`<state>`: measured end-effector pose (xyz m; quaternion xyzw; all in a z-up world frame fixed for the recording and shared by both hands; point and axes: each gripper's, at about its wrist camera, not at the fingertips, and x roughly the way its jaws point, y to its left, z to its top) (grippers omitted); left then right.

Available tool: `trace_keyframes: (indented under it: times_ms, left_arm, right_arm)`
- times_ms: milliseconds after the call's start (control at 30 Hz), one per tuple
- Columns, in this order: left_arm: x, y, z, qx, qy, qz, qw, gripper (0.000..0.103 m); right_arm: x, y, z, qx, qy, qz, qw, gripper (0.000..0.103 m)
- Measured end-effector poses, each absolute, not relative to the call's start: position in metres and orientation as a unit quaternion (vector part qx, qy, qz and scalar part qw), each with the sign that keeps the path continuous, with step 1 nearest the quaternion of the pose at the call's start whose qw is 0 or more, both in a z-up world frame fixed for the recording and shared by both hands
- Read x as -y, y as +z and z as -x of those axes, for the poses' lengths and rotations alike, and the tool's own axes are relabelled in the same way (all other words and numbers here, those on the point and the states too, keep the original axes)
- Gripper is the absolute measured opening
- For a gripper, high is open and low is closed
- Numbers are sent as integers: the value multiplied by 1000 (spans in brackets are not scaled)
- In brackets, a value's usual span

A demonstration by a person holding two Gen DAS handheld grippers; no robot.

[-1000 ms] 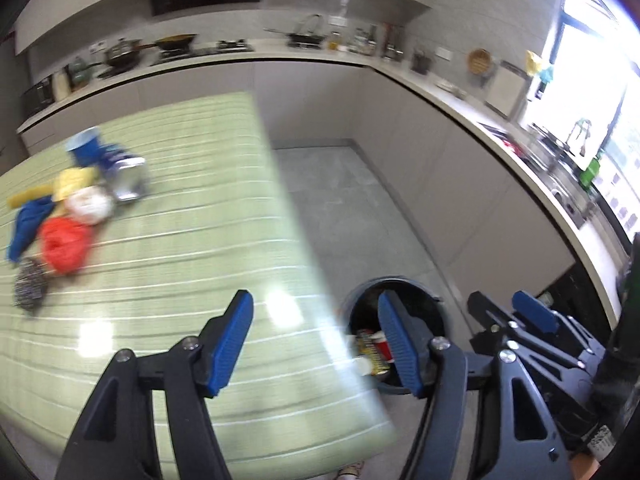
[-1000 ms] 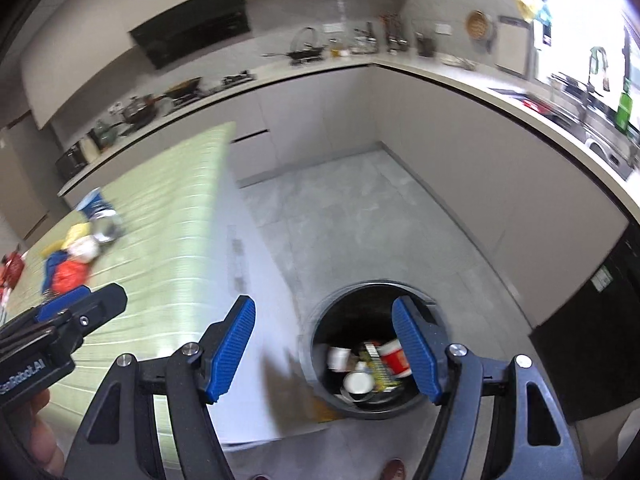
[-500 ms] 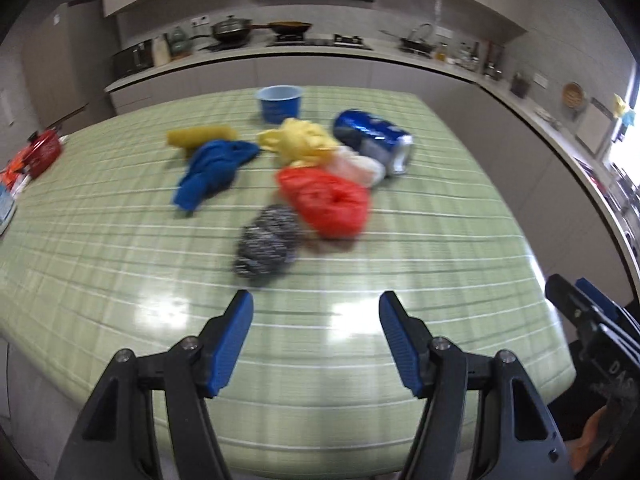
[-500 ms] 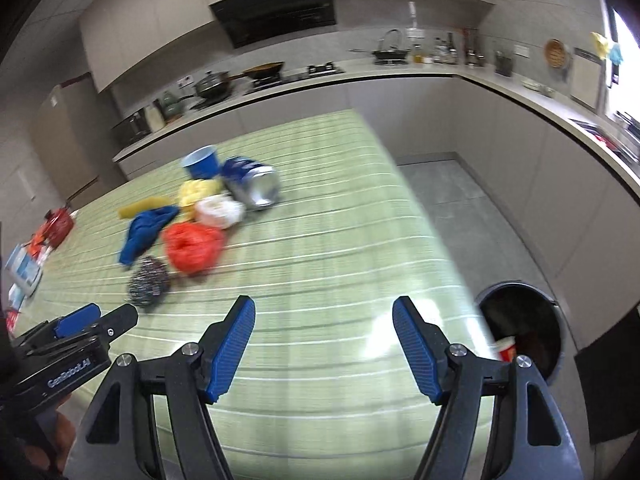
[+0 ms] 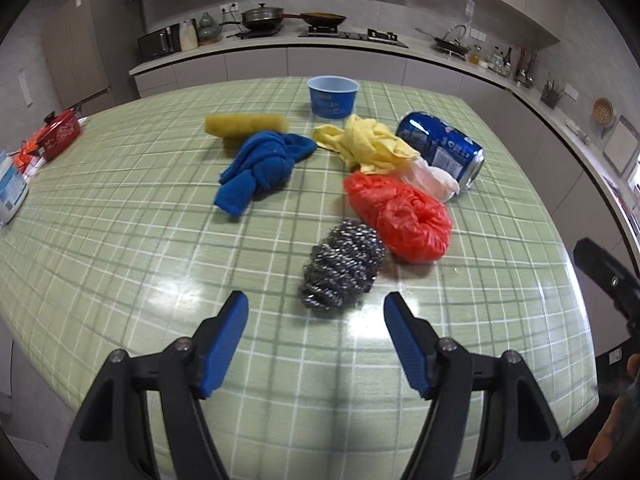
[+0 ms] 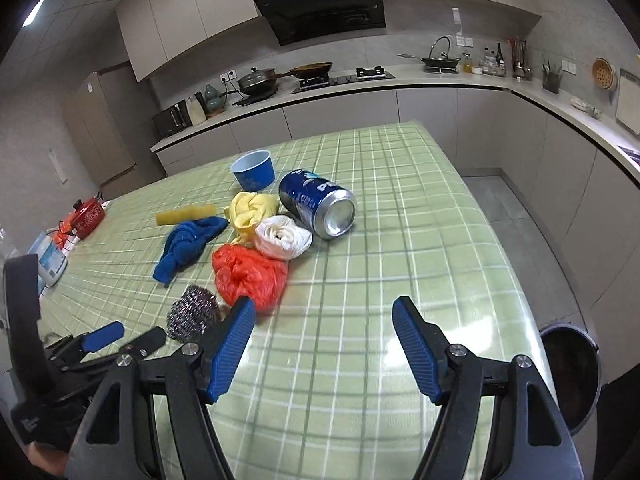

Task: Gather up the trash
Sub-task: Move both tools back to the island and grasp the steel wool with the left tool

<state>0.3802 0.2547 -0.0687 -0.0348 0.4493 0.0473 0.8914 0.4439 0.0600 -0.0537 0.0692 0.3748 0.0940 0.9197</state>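
Observation:
A pile of trash lies on the green checked table (image 5: 160, 240). It holds a steel wool ball (image 5: 344, 264), a red plastic bag (image 5: 400, 216), a white bag (image 6: 282, 236), a yellow cloth (image 5: 368, 144), a blue cloth (image 5: 264, 164), a yellow sponge (image 5: 246, 125), a blue cup (image 5: 333, 94) and a blue can (image 6: 318, 208) on its side. My left gripper (image 5: 314, 312) hovers just short of the steel wool, its jaws opening with nothing between them. My right gripper (image 6: 324, 308) is open and empty over bare table, right of the red bag (image 6: 250, 274).
A black trash bin (image 6: 570, 372) stands on the floor past the table's right edge. A red pot (image 5: 60, 136) and a white container (image 5: 10, 188) sit at the table's left side. Kitchen counters run along the back and right walls.
Both views swung from the bin on the floor over to the table's pile. The left gripper drew close to the steel wool and its jaws stand slightly wider. Both stay empty.

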Motion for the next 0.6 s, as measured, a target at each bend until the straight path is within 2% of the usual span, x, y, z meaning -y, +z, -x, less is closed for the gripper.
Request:
trace_keyframes:
  times_ms: [400,600]
  left_arm:
    - [-249,-102,-411,-465,38,1,884,72]
    - [-274,-107,-423,-464,30,15,885,72]
  right_arm:
    - [-68,-67,-466,-390,92,-69,914,73]
    - [-93,-77,-478,-401,84,-65,910,73]
